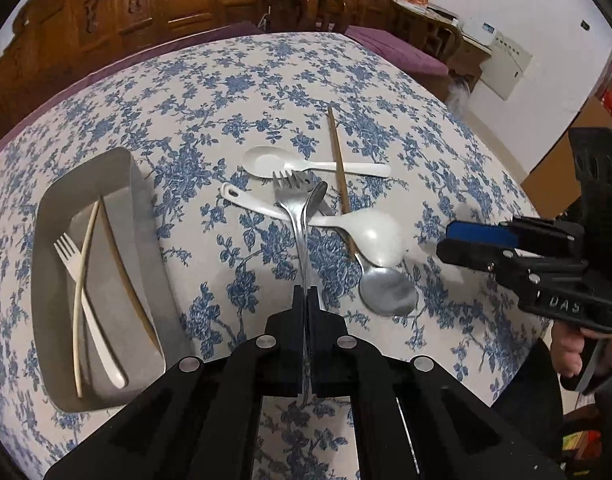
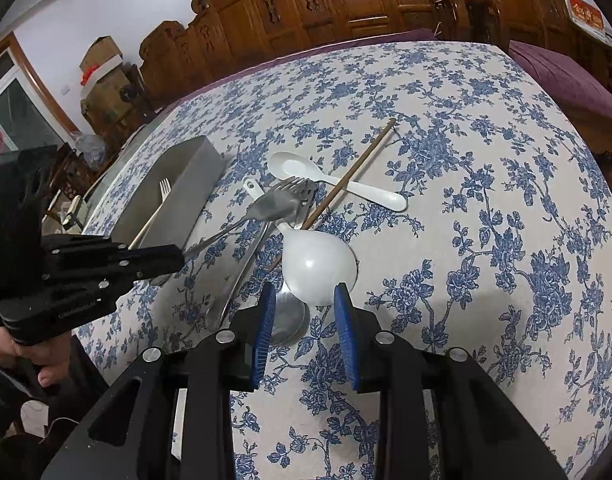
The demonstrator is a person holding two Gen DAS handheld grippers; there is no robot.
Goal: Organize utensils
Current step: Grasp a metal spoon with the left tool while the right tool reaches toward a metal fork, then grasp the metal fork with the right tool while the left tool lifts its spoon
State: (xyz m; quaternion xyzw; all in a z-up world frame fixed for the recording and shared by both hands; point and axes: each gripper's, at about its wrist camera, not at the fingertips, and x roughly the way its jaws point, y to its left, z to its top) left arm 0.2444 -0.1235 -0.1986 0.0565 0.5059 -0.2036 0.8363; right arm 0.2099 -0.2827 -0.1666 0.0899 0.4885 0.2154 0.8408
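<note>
The left gripper is clamping the handle of a metal fork, its jaws closed flat on the thin stem. The fork's long axis is running straight ahead of the claw, tines pointing away from it, and from the right wrist camera the fork is hanging clear above the pile, tilted slightly upward toward its tines.

Just ahead of the left claw, under the fork, a large white spoon is lying crosswise, bowl toward the claw's right. Beyond it a small white spoon is lying crosswise too, with a brown chopstick pointing away across its handle. A metal spoon is sitting to the claw's right.

To the claw's left a grey tray is holding a white fork and two chopsticks.

The right gripper is hovering with jaws partly apart, gripping nothing, the large white spoon's bowl just ahead of its tips.

Everything is resting on a blue-flowered tablecloth; carved wooden furniture is standing beyond the table.
</note>
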